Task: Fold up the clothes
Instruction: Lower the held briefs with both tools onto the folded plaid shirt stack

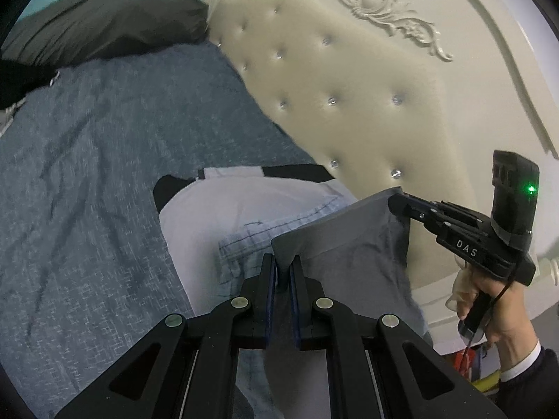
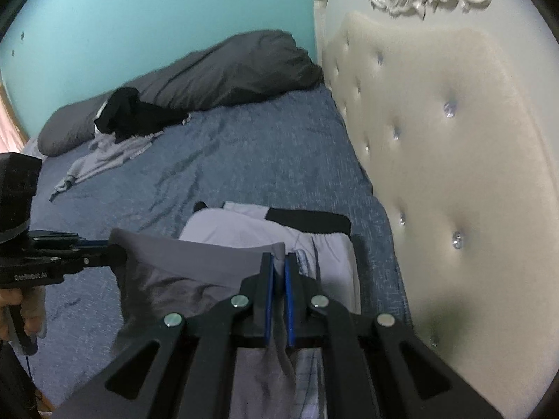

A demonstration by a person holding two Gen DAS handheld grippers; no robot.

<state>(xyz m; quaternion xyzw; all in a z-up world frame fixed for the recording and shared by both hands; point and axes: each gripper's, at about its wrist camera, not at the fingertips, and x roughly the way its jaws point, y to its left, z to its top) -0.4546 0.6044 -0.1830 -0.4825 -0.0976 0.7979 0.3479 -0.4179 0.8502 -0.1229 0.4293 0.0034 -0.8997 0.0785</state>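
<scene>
While both grippers — left gripper [image 1: 283, 269], right gripper [image 2: 278, 265] — pinch the grey garment [image 2: 195, 262] taut, uneven pull risks slippage.

The held garment [image 2: 195, 262] was plain grey, over a white piece [image 2: 244, 227] with black bands and a blue-checked cloth [image 1: 244, 241]. The bed sheet [image 2: 244, 146] was mottled blue, the headboard [image 2: 436, 139] cream, the wall [image 2: 139, 17] turquoise, the pillow [image 2: 227, 70] dark grey.
</scene>
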